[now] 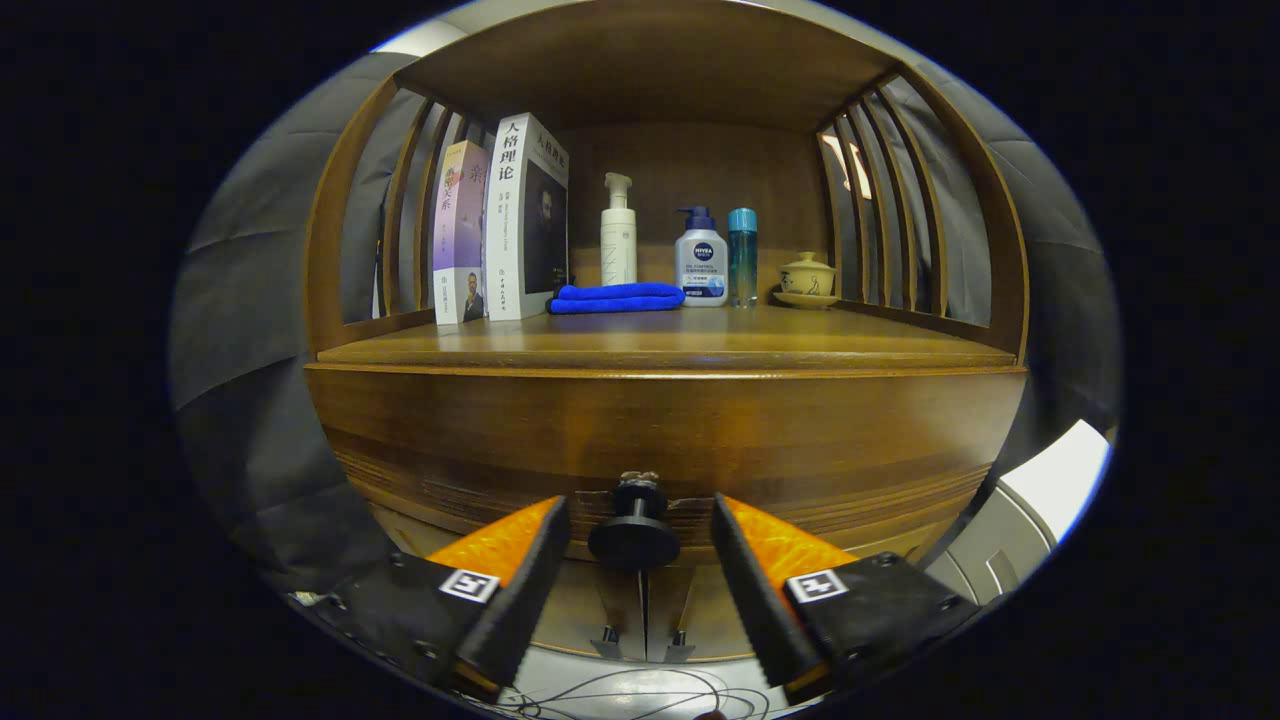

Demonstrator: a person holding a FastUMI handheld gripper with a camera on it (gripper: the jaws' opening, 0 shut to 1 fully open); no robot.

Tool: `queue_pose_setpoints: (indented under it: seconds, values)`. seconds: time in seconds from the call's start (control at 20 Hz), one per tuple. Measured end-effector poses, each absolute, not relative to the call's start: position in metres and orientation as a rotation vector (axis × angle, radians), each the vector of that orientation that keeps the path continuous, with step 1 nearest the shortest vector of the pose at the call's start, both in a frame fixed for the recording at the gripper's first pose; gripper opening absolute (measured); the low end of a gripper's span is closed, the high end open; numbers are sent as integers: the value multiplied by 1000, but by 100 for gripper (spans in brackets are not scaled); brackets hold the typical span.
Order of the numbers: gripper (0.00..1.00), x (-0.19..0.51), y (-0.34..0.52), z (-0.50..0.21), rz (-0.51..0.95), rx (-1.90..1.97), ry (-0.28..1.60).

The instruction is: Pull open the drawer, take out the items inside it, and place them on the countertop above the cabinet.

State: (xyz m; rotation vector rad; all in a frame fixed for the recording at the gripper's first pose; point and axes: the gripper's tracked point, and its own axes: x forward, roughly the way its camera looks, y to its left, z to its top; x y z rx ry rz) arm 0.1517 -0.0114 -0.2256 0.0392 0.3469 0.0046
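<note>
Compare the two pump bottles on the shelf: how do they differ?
The white pump bottle is tall, slim and all white; the squat pump bottle is shorter, wider and has a dark blue pump. The white one stands behind the folded blue cloth; the squat one stands beside it. Both stand upright, far beyond the open gripper.

The gripper [640, 560] has two chunky wedge-shaped fingers [520, 570] with ridged, saw-tooth inner faces, each on a black block with small screws and a square black-and-white marker tag [470, 585] on top.
</note>
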Motion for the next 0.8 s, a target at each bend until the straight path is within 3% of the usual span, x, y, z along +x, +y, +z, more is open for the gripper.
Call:
queue_pose_setpoints:
  seconds: [0.3, 0.4, 0.5, 0.55, 0.8]
  values:
    - [42, 154, -11, -234, -1, 31, 378]
    - [32, 157, -10, -236, 7, 17, 374]
    - [31, 160, -9, -236, 19, 18, 387]
    - [24, 155, -9, -233, 17, 31, 387]
    - [24, 156, -10, -235, 13, 13, 365]
